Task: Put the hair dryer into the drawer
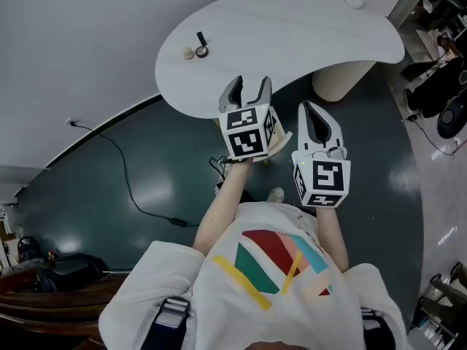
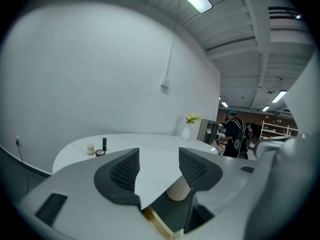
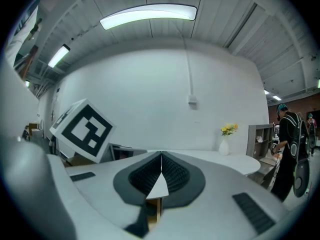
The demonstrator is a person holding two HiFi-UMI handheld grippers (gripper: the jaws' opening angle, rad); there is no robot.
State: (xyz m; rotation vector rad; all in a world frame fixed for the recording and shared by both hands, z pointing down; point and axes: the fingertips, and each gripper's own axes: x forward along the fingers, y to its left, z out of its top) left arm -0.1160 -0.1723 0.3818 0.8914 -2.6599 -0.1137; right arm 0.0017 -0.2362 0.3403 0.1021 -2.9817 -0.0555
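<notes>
No hair dryer in view; left gripper (image 1: 248, 88) wide, empty, right gripper (image 1: 310, 109) pinched together, empty; expect rigid slick plastic, grab the handle.

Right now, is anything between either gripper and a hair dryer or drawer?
Neither shows in any view, so I cannot tell. The left gripper, open, and right gripper, shut, are empty, facing the table.
</notes>
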